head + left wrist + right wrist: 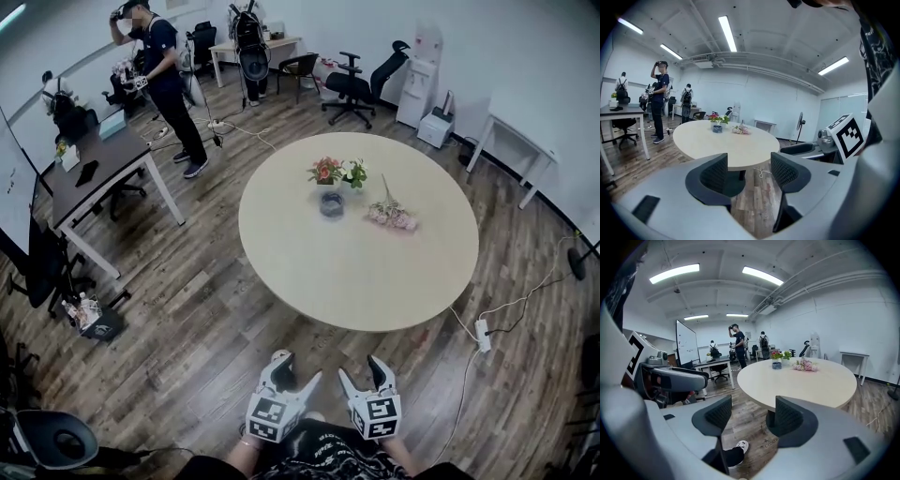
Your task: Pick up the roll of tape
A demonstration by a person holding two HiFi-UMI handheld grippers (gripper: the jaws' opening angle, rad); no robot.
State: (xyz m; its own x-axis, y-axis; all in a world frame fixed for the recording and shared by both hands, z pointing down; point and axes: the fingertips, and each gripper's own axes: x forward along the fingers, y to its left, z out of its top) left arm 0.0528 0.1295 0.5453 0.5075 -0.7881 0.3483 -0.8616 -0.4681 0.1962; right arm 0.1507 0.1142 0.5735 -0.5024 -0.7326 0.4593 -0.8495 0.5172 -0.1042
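Note:
The roll of tape (331,203) is a dark grey ring lying flat on the round beige table (356,281), just in front of a small pot of flowers (327,171). It also shows far off in the left gripper view as the tape roll (717,129) and in the right gripper view as the tape roll (776,365). My left gripper (298,367) and right gripper (362,368) hang side by side over the wooden floor, short of the table's near edge. Both stand open with nothing between the jaws, which the left gripper (749,173) and right gripper (749,416) confirm in their own views.
A pink bouquet (392,216) lies right of the tape, with a green plant (354,173) behind. A person (167,80) stands at the back left beside a dark desk (98,161). Office chairs (356,86) stand behind the table. A power strip (483,335) and its cable lie on the floor at right.

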